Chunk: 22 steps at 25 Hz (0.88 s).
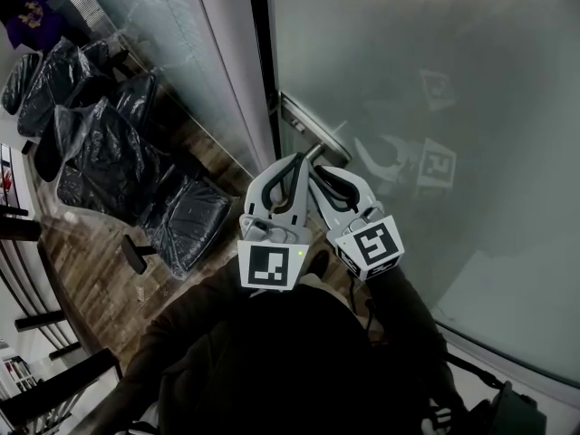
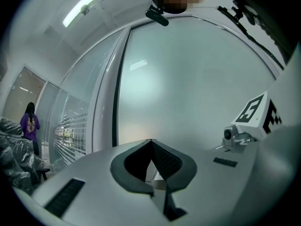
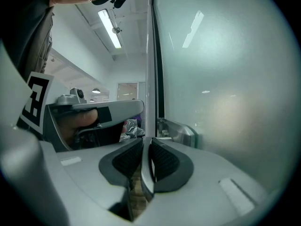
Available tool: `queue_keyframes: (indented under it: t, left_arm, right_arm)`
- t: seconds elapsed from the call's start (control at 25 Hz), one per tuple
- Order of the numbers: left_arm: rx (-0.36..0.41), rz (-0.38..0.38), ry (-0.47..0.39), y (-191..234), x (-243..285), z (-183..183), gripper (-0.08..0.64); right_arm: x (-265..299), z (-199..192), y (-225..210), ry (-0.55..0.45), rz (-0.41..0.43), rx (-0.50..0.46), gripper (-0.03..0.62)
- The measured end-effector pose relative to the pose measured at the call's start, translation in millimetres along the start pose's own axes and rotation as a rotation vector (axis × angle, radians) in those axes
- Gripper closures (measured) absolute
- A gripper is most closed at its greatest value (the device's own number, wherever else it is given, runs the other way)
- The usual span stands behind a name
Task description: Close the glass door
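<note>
The frosted glass door (image 1: 435, 80) fills the right of the head view, and its metal handle (image 1: 319, 143) sticks out near the pale door frame (image 1: 231, 71). Both grippers reach to that handle side by side. My right gripper (image 1: 317, 169) is shut on the handle; in the right gripper view a thin metal edge sits clamped between its pads (image 3: 162, 161), with the handle's fitting (image 3: 181, 132) just beyond. My left gripper (image 1: 297, 161) is beside it with its jaws meeting at the tips (image 2: 151, 142); a pale piece shows in the gap below them, and I cannot tell what it is.
Several office chairs wrapped in plastic (image 1: 100, 152) stand on the wooden floor (image 1: 91, 270) to the left. A person in a purple top (image 1: 32, 16) stands far off by a glass wall (image 2: 70, 131) with blinds. The holder's dark sleeves fill the bottom of the head view.
</note>
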<state>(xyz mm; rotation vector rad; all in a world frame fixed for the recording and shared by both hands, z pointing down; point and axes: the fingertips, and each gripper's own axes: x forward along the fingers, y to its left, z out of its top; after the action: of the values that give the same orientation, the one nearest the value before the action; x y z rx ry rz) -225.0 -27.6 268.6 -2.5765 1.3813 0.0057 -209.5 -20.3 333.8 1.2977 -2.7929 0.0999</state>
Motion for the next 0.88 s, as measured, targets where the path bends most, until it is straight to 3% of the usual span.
queue_keyframes:
  t: [0.88]
  left_arm:
    - [-0.004,0.004,-0.005,-6.0,-2.0,5.4,0.563]
  right_arm:
    - [-2.8,3.1,6.4,0.0,0.013,-0.013,0.532]
